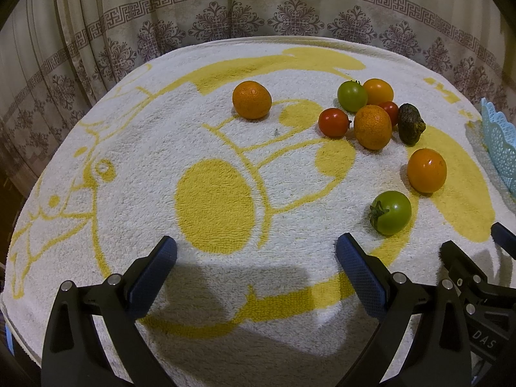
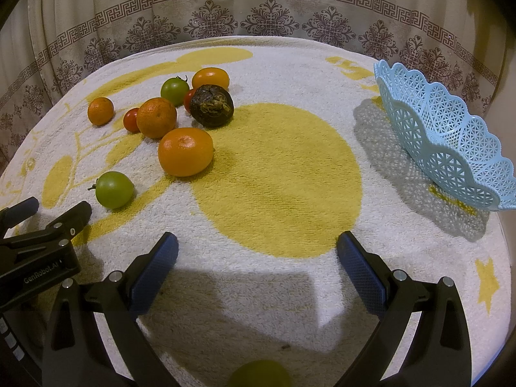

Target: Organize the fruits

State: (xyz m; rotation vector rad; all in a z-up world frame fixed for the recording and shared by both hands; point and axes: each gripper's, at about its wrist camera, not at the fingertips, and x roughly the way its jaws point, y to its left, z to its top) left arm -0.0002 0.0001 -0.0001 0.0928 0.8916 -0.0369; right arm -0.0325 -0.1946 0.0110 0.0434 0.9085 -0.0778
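Both your left gripper (image 1: 256, 251) and right gripper (image 2: 257, 248) hang spread and empty over the towel-covered table (image 2: 258, 290), fruits (image 2: 185, 151) clustered beyond, blue basket (image 2: 451, 148) partly cut off, a blurry yellow-green blob (image 2: 258, 374) unidentifiable.

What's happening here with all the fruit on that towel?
A person holds a two-fingered tool in each hand, about to sort the fruit. Both the left tool and the right tool are open, holding nothing, low over the towel. The oranges, such as the nearest orange, the green tomato, red tomatoes and a dark shrivelled fruit all lie loose on the towel. The blue basket stands off to the right; I can't see anything in it.
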